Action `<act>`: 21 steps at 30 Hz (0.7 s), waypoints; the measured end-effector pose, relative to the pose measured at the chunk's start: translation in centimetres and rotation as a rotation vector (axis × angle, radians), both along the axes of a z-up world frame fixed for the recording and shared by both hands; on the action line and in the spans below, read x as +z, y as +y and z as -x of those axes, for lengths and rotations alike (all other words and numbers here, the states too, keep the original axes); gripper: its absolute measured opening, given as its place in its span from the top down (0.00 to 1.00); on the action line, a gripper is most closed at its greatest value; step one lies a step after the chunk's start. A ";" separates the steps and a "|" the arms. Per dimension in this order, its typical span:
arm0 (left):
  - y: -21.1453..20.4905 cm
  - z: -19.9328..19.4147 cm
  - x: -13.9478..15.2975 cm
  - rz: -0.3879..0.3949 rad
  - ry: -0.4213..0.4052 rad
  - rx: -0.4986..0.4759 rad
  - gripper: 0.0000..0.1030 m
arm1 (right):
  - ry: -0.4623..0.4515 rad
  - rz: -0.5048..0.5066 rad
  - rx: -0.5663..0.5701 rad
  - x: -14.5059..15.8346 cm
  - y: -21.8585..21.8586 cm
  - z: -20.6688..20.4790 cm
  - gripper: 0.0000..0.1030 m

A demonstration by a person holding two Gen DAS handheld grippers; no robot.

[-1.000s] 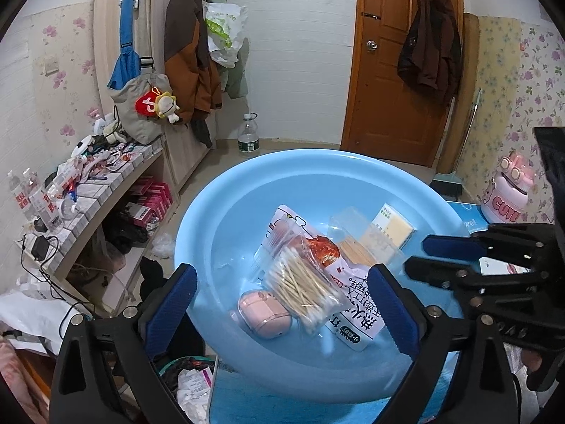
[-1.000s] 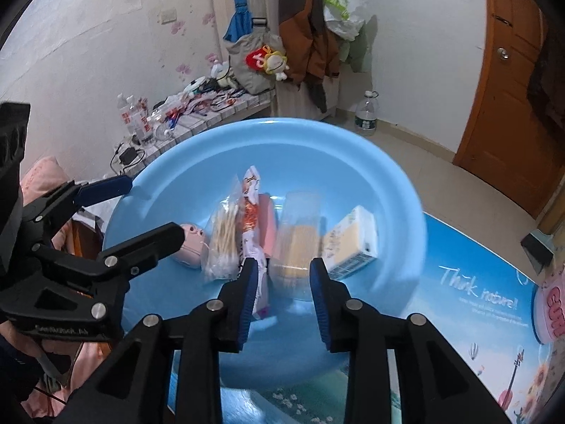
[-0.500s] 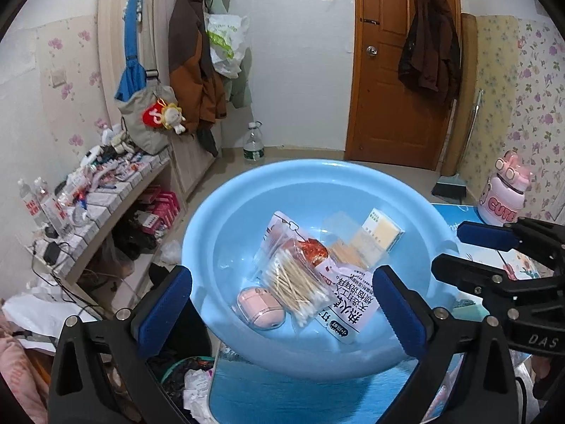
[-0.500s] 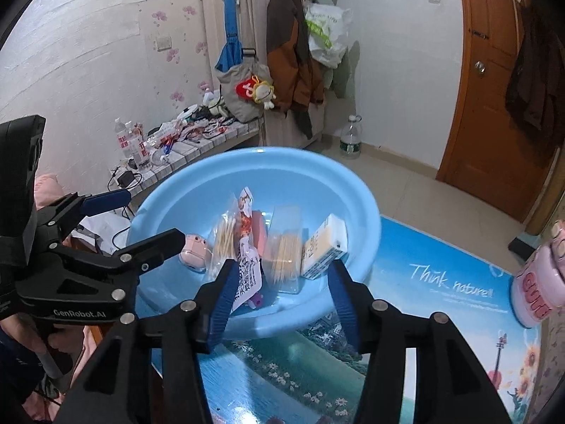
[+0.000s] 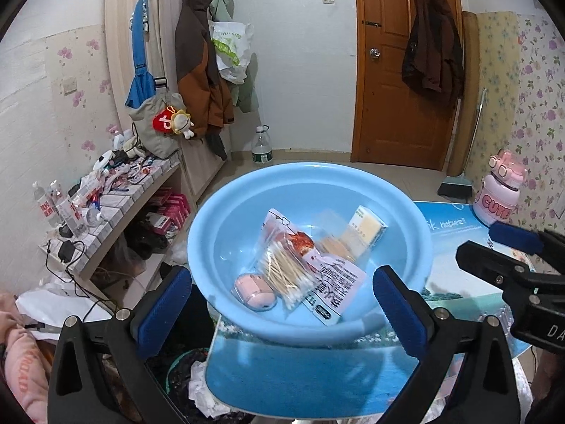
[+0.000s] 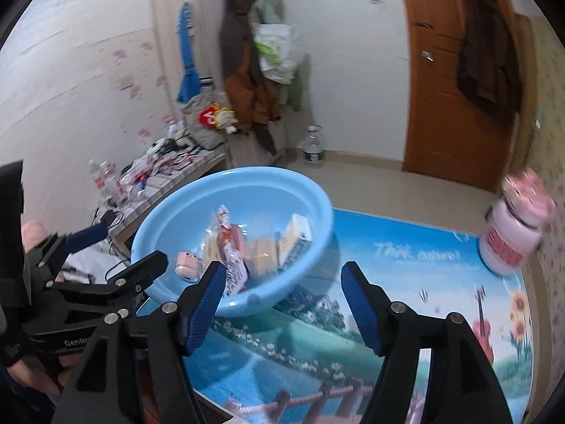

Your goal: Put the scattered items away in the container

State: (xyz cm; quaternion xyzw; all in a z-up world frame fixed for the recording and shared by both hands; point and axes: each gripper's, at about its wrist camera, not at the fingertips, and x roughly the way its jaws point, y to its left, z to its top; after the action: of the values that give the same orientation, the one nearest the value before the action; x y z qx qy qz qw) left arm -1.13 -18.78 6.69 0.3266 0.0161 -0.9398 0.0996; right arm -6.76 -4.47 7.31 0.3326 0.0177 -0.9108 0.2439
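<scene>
A light blue basin (image 5: 226, 226) (image 6: 317, 212) stands at the left end of a table with a landscape print. Inside it lie a pink case (image 5: 254, 291) (image 6: 187, 261), a bag of cotton swabs (image 5: 286, 268), a printed packet (image 5: 335, 279), a clear box of sticks (image 5: 333, 243) and a yellow and white box (image 5: 367, 228) (image 6: 296, 231). My left gripper (image 5: 282, 304) is open wide, held back from the basin's near rim with nothing between its pads. My right gripper (image 6: 282, 300) hangs over the table in front of the basin, its jaws opening and empty.
A pink bottle (image 5: 498, 190) (image 6: 512, 236) stands at the table's far right. The printed tabletop (image 6: 406, 282) lies bare to the right of the basin. Left of the table is a cluttered low shelf (image 5: 116, 194). A water bottle (image 5: 262, 148) stands on the floor near a wooden door (image 5: 399, 70).
Both grippers have drawn back and up from the basin, which now looks smaller. The right gripper's jaws have spread much wider. The items in the basin have not moved.
</scene>
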 end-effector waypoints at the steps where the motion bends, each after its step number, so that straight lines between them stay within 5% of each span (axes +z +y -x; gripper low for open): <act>1: 0.1 -0.1 0.1 -0.005 0.000 0.000 0.00 | -0.009 -0.002 -0.021 0.0 0.3 -0.2 0.33; 8: 1.7 -1.2 0.9 -0.027 0.027 0.001 0.00 | 0.074 -0.030 -0.145 0.5 2.9 -3.9 0.33; 21: 5.5 -3.2 1.3 -0.012 0.036 -0.029 0.00 | 0.038 -0.003 -0.306 0.3 8.2 -5.2 0.33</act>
State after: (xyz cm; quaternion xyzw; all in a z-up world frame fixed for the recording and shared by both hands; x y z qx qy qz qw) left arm 2.05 -13.25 8.03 0.3106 0.0187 -0.9467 0.0836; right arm -1.54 3.76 7.58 0.3144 -0.0272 -0.9435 0.1012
